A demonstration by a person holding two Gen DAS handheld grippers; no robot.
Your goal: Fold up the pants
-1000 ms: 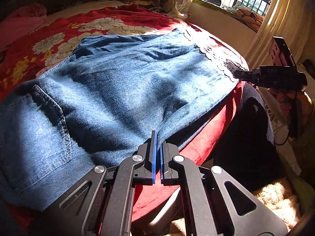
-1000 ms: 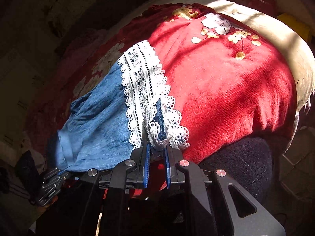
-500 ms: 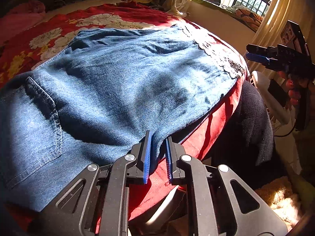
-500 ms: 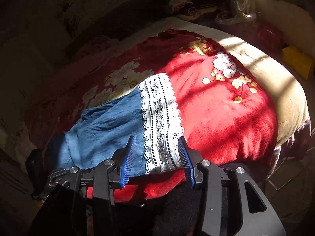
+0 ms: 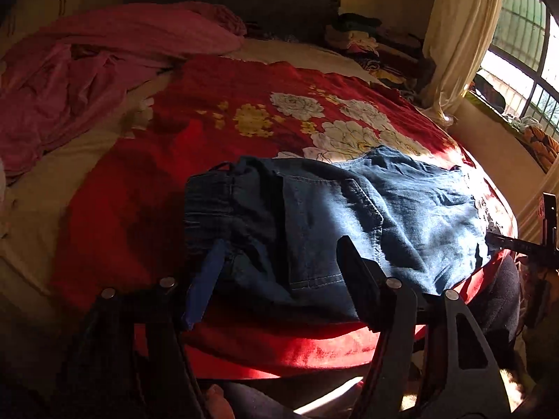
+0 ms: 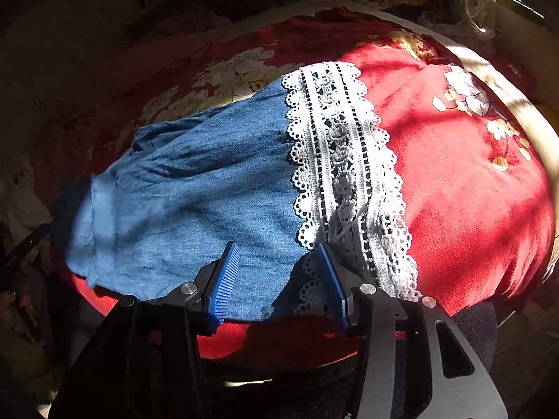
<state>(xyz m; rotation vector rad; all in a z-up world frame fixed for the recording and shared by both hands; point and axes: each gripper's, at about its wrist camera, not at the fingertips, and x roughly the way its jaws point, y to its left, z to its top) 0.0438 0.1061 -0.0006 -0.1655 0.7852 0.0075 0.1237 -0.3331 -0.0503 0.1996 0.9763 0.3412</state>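
Left wrist view: your biggest item is the bed with a cream sheet [image 5: 52, 181], filling the frame's middle. Over it lies the red velvety blanket with white and yellow flowers [image 5: 216, 111], centre of frame. A crumpled pink cloth [image 5: 80, 66] sits upper left. Cream curtain [image 5: 457, 35] hangs upper right beside the barred window [image 5: 520, 45].

Blue denim pants with a white lace hem [image 5: 367, 216] lie flat on the blanket, centre right in this view, waistband end toward frame centre, back pocket stitching up. In the right wrist view the pants [image 6: 195, 188] fill centre left and the lace hem band [image 6: 346, 171] runs down the middle, its lower end at the blanket's near edge.

Your left gripper [image 5: 279, 272] is at lower centre, jaws wide apart, straddling the waistband end at the near edge, holding nothing. Your right gripper [image 6: 279, 279] is at lower centre of its view, jaws apart, blue ribbed pads [image 6: 223, 282] either side of the leg's near corner by the lace, not clamped.
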